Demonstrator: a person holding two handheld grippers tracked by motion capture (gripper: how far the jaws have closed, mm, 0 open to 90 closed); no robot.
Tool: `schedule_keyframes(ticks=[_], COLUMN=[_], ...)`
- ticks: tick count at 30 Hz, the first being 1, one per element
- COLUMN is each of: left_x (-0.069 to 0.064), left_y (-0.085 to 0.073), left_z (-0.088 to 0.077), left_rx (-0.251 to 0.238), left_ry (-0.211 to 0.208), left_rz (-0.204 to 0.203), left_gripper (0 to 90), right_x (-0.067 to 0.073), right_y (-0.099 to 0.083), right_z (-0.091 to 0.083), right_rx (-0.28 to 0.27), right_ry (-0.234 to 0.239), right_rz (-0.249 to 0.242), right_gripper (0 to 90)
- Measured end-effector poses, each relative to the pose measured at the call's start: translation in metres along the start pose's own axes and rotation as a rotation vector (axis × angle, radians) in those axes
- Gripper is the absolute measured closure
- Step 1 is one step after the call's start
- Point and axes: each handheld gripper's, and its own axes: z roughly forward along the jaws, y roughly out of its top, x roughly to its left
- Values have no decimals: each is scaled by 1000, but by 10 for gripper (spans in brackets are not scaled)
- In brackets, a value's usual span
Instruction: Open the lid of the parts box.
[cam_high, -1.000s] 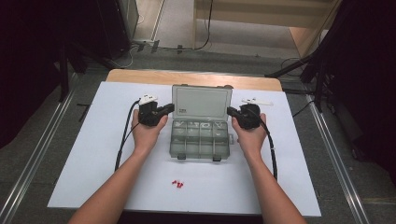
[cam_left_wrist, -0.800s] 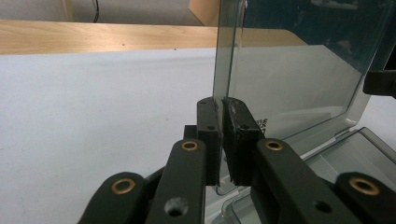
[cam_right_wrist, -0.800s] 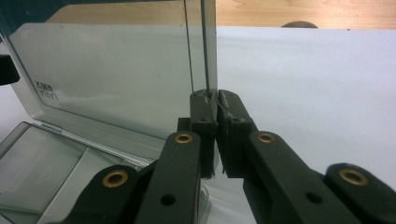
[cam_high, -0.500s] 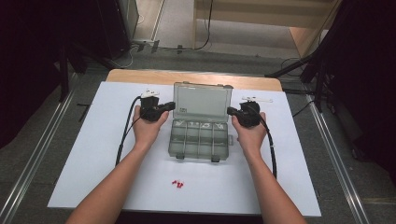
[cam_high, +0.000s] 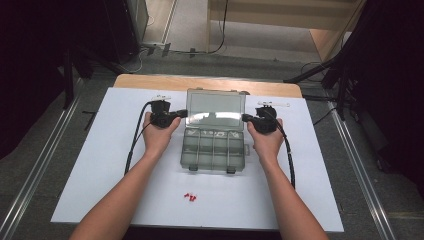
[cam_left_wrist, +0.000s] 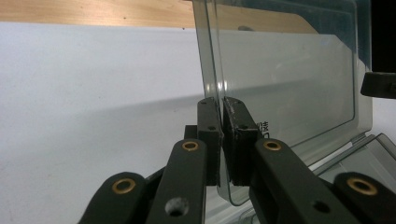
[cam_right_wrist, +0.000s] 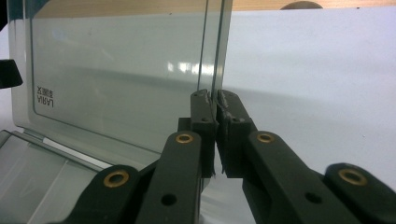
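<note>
left gripper (cam_left_wrist: 220, 109): clamps clear plastic lid (cam_left_wrist: 289, 79) edge; right gripper (cam_right_wrist: 215, 105): clamps opposite edge; rectangular box (cam_high: 214, 150)

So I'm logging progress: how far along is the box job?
Lid already stands open. In hand: left tool and right tool each pinch a side edge of it. Left: the red bits lie on the table, outside the box.

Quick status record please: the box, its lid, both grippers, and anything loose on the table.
box: clear compartment box on the white table, open
lid: clear lid raised, standing up from the far side of the box
left gripper: jaws shut on the lid's left edge
right gripper: jaws shut on the lid's right edge
loose items: small red pieces on the table, nearer the person than the box
</note>
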Motion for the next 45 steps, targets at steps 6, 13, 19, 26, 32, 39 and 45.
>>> schedule_keyframes(ticks=[6,13,19,26,32,39,45], left_x=[2,7,8,8,2,-13,-23], left_y=[2,3,3,1,-1,-6,-14], left_z=[5,12,14,6,-3,-22,-34], left_rx=[39,77,91,70,84,93,112], left_ry=[11,8,10,42,32,16,-19], left_rz=[-28,-51,-46,14,73,138,174], left_gripper=[857,855,849,609,480,423,292], right_x=[-3,-7,-9,-12,-16,-20,-24], right_y=[0,-1,-1,-4,-12,-34,-55], right_z=[5,12,13,-1,-19,-43,-64], right_rx=[22,44,56,-14,-61,-113,-149], right_ry=[7,13,14,-26,-24,-14,-4], right_rz=[18,40,25,-60,-92,-139,-158], right_gripper=[872,872,845,440,195,130,131])
